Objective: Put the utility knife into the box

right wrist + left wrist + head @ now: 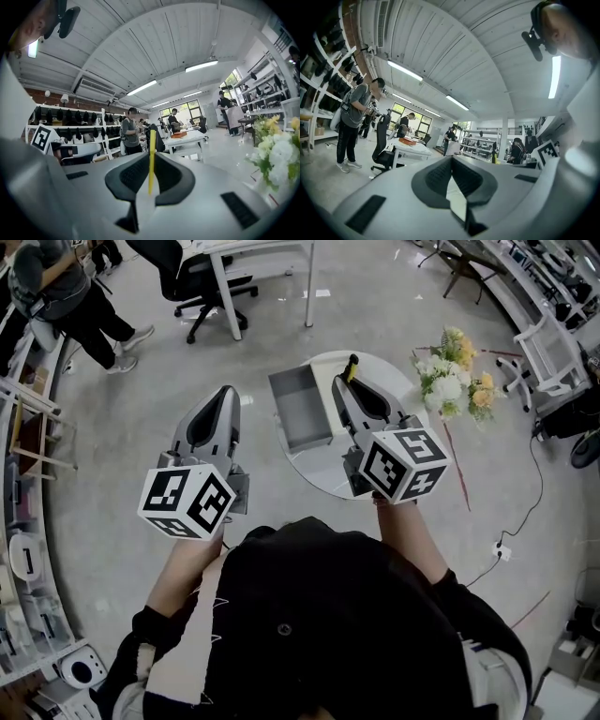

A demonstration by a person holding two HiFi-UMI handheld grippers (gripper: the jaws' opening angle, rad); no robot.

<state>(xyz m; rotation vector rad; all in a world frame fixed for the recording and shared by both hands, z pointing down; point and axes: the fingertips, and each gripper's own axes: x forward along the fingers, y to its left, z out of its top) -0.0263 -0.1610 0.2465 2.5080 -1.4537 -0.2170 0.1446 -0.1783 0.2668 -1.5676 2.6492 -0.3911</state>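
Gripping utility knife (152, 154): right gripper (345, 382), fingers (133, 177) clamped on its thin yellow edge, black-and-yellow end poking past fingertips. Knife held above round white surface (314, 474), just right of open grey box (302, 409), not inside. Left gripper (225, 395) left of surface, over floor (122, 465); fingers (436, 177) closed together, nothing between. Flowers (457, 376) on floor, right of surface.
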